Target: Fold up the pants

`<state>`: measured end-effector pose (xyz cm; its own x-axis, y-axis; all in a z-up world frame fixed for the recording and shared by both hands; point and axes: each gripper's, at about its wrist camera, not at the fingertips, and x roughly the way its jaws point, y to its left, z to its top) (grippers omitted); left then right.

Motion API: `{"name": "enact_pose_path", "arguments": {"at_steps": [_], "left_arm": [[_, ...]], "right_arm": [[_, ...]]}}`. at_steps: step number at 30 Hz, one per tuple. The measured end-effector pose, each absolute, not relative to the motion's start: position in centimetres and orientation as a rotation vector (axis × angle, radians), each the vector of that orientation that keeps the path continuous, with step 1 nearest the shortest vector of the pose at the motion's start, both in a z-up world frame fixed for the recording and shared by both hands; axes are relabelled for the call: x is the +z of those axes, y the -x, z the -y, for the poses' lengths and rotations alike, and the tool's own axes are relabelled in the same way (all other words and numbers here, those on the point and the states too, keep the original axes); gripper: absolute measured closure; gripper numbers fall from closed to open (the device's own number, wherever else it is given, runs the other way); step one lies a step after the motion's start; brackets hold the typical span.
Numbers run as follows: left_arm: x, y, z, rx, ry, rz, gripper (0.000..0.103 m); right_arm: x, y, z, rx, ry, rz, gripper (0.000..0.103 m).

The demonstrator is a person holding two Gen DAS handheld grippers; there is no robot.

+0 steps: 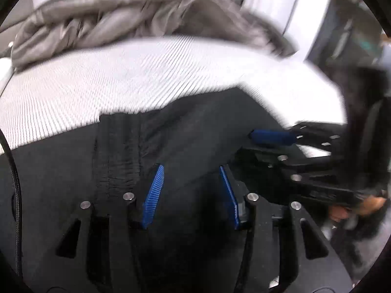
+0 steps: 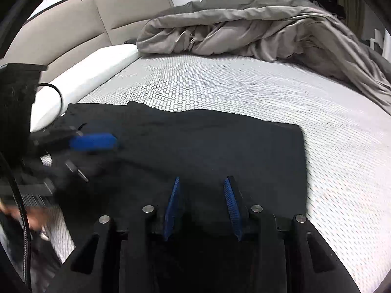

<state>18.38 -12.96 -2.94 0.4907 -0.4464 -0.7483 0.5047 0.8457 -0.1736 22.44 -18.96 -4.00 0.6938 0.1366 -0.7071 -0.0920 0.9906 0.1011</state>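
Observation:
The black pants [image 2: 207, 144] lie flat on the white mesh mattress [image 2: 244, 85], folded into a broad dark panel. In the left wrist view the pants [image 1: 183, 134] show their gathered waistband at the left. My left gripper [image 1: 190, 168] is open just above the cloth, blue pads apart, holding nothing. It also shows in the right wrist view [image 2: 92, 144] at the pants' left side. My right gripper [image 2: 202, 180] is open over the near part of the pants and empty. It shows in the left wrist view [image 1: 254, 146] at the pants' right edge.
A rumpled grey duvet [image 2: 256, 24] is heaped across the far side of the mattress. A white pillow [image 2: 97, 73] lies along the beige padded headboard [image 2: 68, 31] at the left. Bare mattress stretches right of the pants.

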Motion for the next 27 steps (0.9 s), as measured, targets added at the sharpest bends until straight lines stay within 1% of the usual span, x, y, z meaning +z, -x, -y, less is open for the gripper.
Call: {"name": "enact_pose_path", "arguments": {"at_steps": [3, 4, 5, 6, 9, 12, 13, 14, 16, 18, 19, 21, 22, 24, 27], "left_arm": [[-4.4, -19.7, 12.8, -0.584, -0.029, -0.904, 0.066], [-4.3, -19.8, 12.3, -0.603, -0.012, -0.9, 0.067], [-4.4, -19.9, 11.9, -0.608, -0.003, -0.9, 0.071], [-4.3, -19.7, 11.3, -0.61, 0.008, -0.898, 0.072], [-4.0, -19.0, 10.7, -0.601, 0.022, -0.896, 0.072], [-2.0, -18.4, 10.8, -0.58, 0.028, -0.86, 0.072], [-1.0, -18.3, 11.1, -0.584, 0.031, -0.822, 0.07], [-0.3, -18.0, 11.2, -0.582, 0.023, -0.804, 0.067], [-0.1, -19.3, 12.7, -0.554, -0.018, -0.813, 0.066], [-1.4, -21.4, 14.0, -0.511, -0.051, -0.87, 0.066], [-2.2, -22.2, 14.1, -0.493, -0.048, -0.897, 0.067], [-3.4, -23.6, 13.5, -0.499, 0.004, -0.927, 0.074], [-3.5, -23.8, 13.1, -0.514, 0.024, -0.928, 0.075], [-3.3, -23.8, 12.2, -0.532, 0.045, -0.923, 0.084], [-3.2, -23.2, 11.6, -0.534, 0.041, -0.911, 0.084]], "right_arm": [[-6.4, -25.2, 18.5, 0.122, -0.066, -0.902, 0.066], [-6.5, -25.5, 18.6, 0.104, -0.032, -0.912, 0.067], [-6.6, -25.4, 19.0, 0.072, 0.005, -0.924, 0.067], [-6.4, -25.1, 19.7, 0.038, 0.021, -0.931, 0.067], [-6.1, -24.4, 22.8, -0.109, 0.051, -0.94, 0.067], [-4.9, -23.3, 24.7, -0.087, -0.059, -0.896, 0.067], [-4.3, -23.0, 24.6, -0.078, -0.073, -0.871, 0.067], [-3.5, -22.9, 24.2, -0.04, -0.097, -0.83, 0.067], [-2.6, -23.5, 23.3, 0.024, -0.146, -0.778, 0.067], [-2.6, -24.4, 22.6, 0.068, -0.181, -0.77, 0.066], [-2.9, -25.1, 21.6, 0.089, -0.183, -0.787, 0.066], [-3.7, -26.6, 20.3, 0.094, -0.162, -0.836, 0.067], [-4.5, -27.7, 20.2, 0.076, -0.14, -0.871, 0.067], [-5.2, -28.1, 21.3, -0.001, -0.08, -0.902, 0.067], [-4.7, -26.3, 23.7, -0.184, -0.028, -0.911, 0.067]]}}
